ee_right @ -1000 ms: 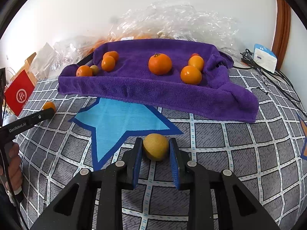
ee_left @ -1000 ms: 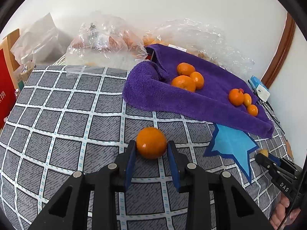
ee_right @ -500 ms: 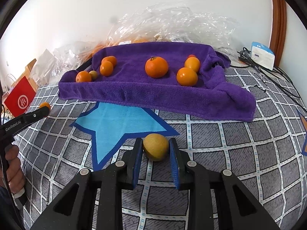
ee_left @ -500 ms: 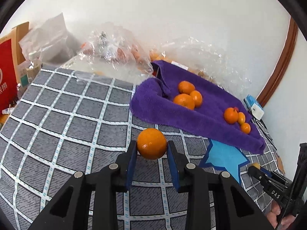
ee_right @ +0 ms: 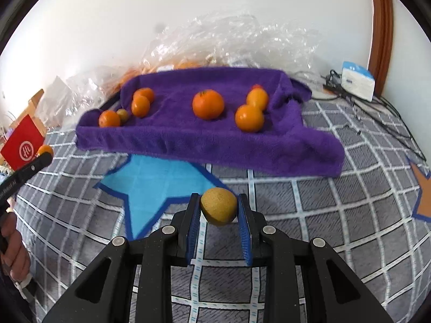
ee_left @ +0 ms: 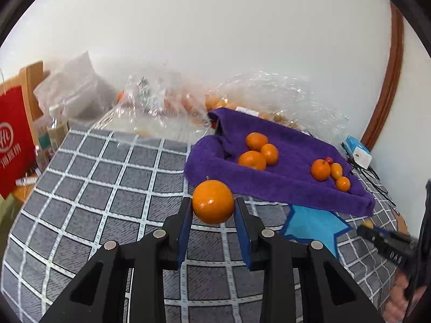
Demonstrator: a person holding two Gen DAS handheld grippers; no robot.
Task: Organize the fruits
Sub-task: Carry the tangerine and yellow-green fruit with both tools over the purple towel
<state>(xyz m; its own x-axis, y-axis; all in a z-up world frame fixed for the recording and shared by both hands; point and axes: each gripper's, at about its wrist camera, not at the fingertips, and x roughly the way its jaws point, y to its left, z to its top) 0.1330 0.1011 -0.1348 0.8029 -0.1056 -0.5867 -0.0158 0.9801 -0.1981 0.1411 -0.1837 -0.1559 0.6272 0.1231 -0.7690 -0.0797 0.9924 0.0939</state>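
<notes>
A: The left gripper is clamping an orange mandarin between its blue pads, holding it clear above the grey checked bedspread.

B: And the right gripper?

A: It is pinching a yellowish-green round fruit in its own pads, hanging over the bedspread just past a point of the blue star patch.

B: Where is the rest of the fruit sitting?

A: On the purple towel lying beyond both grippers. In the right wrist view, a large mandarin is resting mid-towel, two oranges are touching to its right, and a cluster of small ones is gathering at the left end.

B: Behind that?

A: Crumpled clear plastic bags are lining the white wall, a red paper bag is standing at the far left, and a white-and-blue box with cables is lying at the right.
</notes>
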